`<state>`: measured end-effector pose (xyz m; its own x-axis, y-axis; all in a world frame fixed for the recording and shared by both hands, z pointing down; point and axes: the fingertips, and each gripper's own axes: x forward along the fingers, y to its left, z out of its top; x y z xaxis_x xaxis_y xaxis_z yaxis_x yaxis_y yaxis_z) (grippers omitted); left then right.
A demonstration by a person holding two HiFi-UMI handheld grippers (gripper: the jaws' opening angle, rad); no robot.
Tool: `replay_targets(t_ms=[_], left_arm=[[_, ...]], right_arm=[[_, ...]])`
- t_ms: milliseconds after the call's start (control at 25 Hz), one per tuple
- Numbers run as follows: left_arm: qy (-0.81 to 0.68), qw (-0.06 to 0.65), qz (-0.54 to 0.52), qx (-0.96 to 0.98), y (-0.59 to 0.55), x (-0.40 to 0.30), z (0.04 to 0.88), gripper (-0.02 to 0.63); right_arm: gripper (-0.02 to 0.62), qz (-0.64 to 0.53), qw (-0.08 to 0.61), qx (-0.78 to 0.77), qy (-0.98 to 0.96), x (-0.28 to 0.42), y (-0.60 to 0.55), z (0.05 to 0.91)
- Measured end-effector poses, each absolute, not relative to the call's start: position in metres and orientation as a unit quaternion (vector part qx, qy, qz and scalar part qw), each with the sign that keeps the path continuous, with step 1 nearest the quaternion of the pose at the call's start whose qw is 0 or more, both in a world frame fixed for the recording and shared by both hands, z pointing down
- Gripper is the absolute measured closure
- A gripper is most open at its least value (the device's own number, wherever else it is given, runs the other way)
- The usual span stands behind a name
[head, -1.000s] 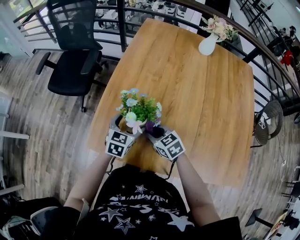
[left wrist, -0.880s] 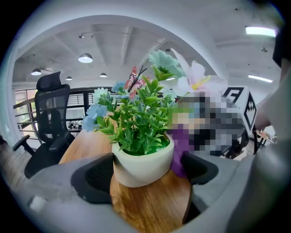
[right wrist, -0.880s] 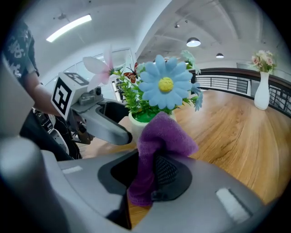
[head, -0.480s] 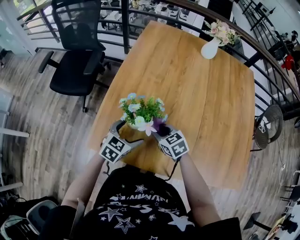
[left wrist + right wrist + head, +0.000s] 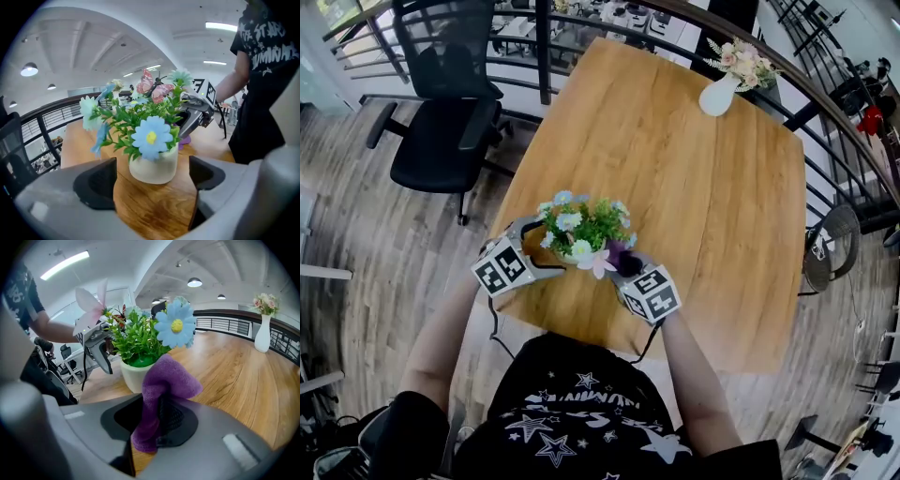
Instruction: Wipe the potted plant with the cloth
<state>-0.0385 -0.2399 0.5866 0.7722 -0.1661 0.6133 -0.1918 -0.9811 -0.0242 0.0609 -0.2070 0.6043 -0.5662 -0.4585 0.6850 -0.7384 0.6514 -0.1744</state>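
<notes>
The table (image 5: 694,178) carries the plant (image 5: 581,223) close to its near left corner, not far from either edge, so there is little room if anything slides. The plant looks artificial and top-heavy, a wide spray of leaves and flowers over a small white pot (image 5: 154,165), and it probably weighs little. The left gripper (image 5: 536,240) sits on the plant's left with its jaws spread wide. The pot stands just beyond them, in line with the gap, but neither jaw touches it, so nothing steadies it. The right gripper (image 5: 159,420) faces it from the other side, its jaws clamped on the purple cloth (image 5: 165,378), which rises from the jaws as a bunched fold just beside the pot. The main risk is judged to be a wipe from the right that pushes the loose pot toward the left edge or tips it over, unless the left jaws first close round it. Closing them off-centre could itself knock it askew. The grippers point at each other across the plant and could clash if both press in. The cloth's nap may snag a petal or leaf and drag the plant, and since only a fold is pinched, it could pull free.
</notes>
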Motion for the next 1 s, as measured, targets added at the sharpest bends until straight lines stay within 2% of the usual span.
replay_targets(t_ms=[280,320,360,440,680,1000], left_arm=[[0.002,0.007,0.329,0.944,-0.246,-0.031,0.589,0.106],[0.008,0.006,0.329,0.944,-0.246,-0.030,0.589,0.120],[0.012,0.004,0.327,0.945,-0.246,-0.030,0.589,0.208],[0.015,0.002,0.323,0.946,-0.246,-0.029,0.590,0.245],[0.002,0.009,0.314,0.949,-0.245,-0.029,0.587,0.250],[-0.090,0.044,0.301,0.948,-0.251,-0.009,0.588,0.252]], right_arm=[[0.511,0.234,0.312,0.350,-0.852,0.063,-0.210,0.607],[0.511,0.235,0.312,0.351,-0.851,0.063,-0.211,0.607],[0.511,0.235,0.313,0.352,-0.850,0.063,-0.211,0.607],[0.511,0.234,0.313,0.354,-0.849,0.063,-0.213,0.609],[0.511,0.233,0.316,0.364,-0.845,0.064,-0.215,0.606],[0.512,0.227,0.308,0.410,-0.828,0.083,-0.235,0.604]])
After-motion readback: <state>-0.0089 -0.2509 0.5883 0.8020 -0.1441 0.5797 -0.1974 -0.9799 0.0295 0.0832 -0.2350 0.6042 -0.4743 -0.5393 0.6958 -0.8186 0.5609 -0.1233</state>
